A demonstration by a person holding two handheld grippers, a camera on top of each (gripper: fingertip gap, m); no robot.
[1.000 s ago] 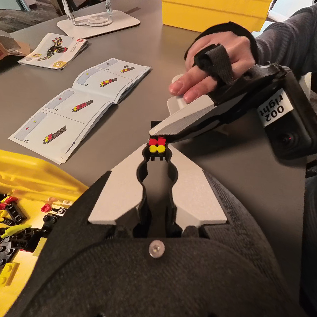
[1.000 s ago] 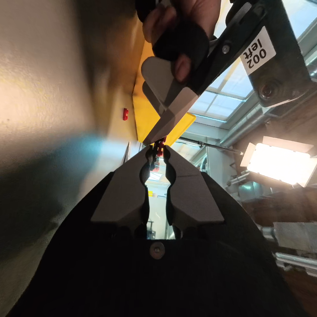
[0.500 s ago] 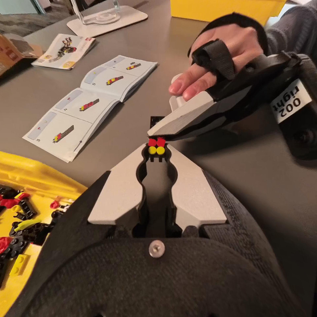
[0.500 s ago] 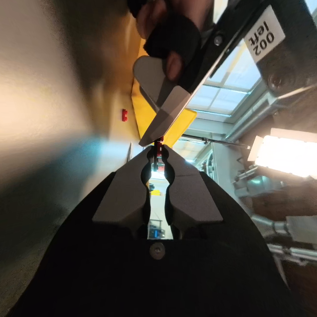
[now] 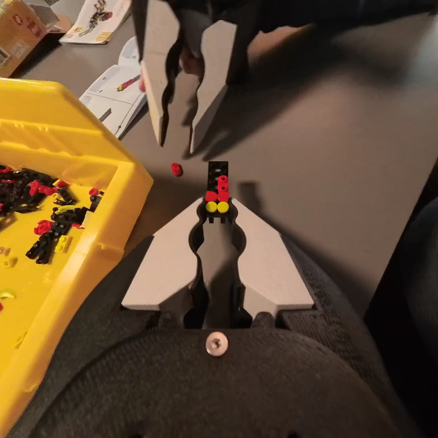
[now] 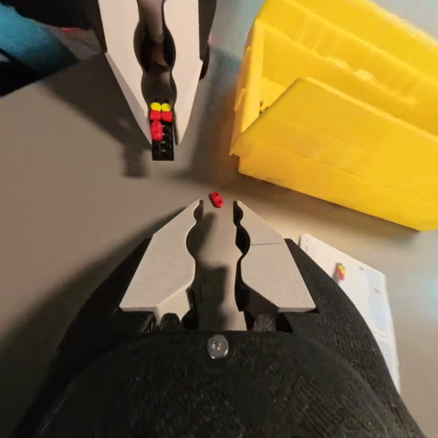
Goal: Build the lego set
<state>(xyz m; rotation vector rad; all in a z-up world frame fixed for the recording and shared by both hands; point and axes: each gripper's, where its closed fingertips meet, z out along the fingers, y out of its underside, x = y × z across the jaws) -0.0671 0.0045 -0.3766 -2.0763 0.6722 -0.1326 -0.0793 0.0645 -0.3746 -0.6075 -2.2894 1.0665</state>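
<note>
Here, a black plate (image 5: 218, 180) bearing red and yellow studs is clenched in the left gripper (image 5: 217, 208), while the right gripper (image 6: 218, 201) is held released over a loose red piece (image 6: 216, 199) lying near the yellow bin (image 6: 331, 132).

Dim warm light, strong motion blur, wide-angle stretching at edges

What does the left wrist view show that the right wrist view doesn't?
Only the left wrist view shows the loose black, red and yellow pieces inside the yellow plastic bin, and a cardboard box at the far table edge.

Only the right wrist view shows the open right gripper closely framing the small loose red two-stud piece.

Both show the left gripper shut on the long black plate assembly, the red piece, the bin and the open instruction booklet.
</note>
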